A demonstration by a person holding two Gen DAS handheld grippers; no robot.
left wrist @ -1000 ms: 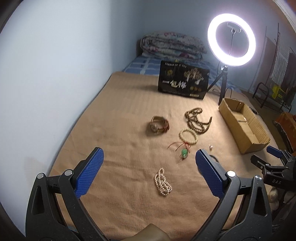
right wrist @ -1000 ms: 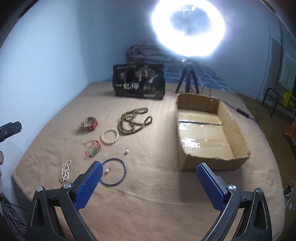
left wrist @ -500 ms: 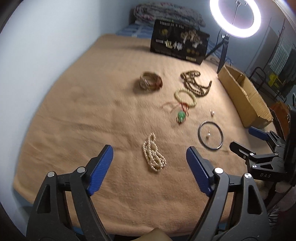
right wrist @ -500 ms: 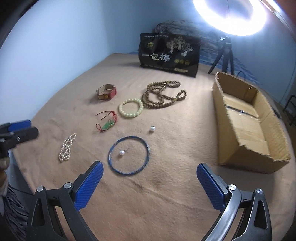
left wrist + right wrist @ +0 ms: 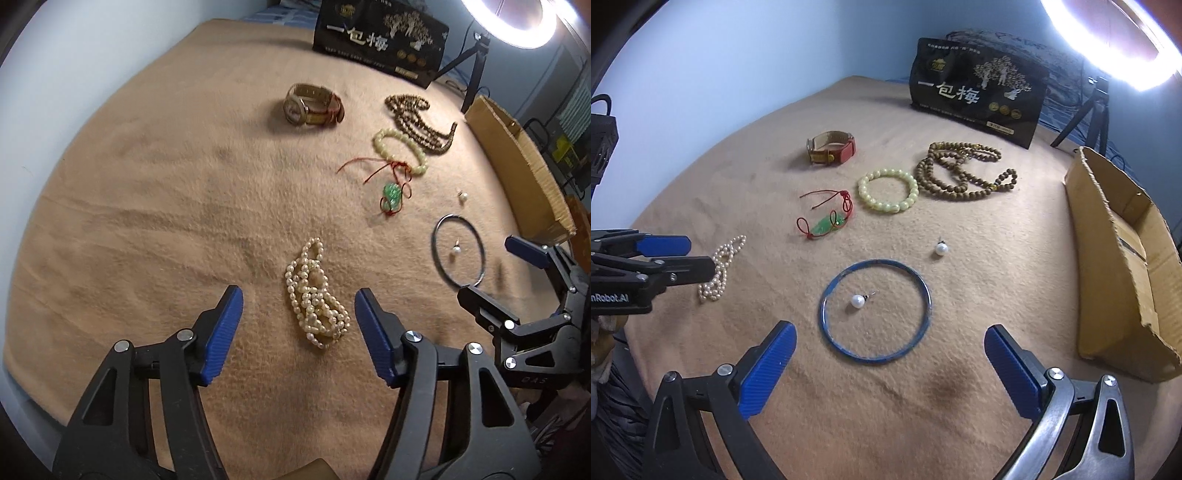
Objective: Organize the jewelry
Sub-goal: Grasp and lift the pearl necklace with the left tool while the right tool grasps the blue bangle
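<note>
Jewelry lies on a tan blanket [image 5: 147,184]. My left gripper [image 5: 297,334] is open, its blue fingers on either side of a heap of pearl necklace [image 5: 316,295], close above it. My right gripper [image 5: 886,369] is open just before a blue bangle [image 5: 874,308] with a pearl earring [image 5: 857,301] inside it. A second pearl earring [image 5: 940,248], a green pendant on red cord [image 5: 827,223], a pale bead bracelet [image 5: 888,190], a brown bead necklace [image 5: 964,171] and a watch [image 5: 831,147] lie farther back.
An open cardboard box [image 5: 1123,258] stands at the right edge of the blanket. A black printed bag [image 5: 979,92] stands upright at the back, with a ring light on a tripod [image 5: 1097,107] beside it. A blue wall [image 5: 720,74] is to the left.
Both grippers have come down and forward toward the blanket. The left one now straddles the pearl necklace and its fingers have narrowed. The right one is nearer the blue bangle.
</note>
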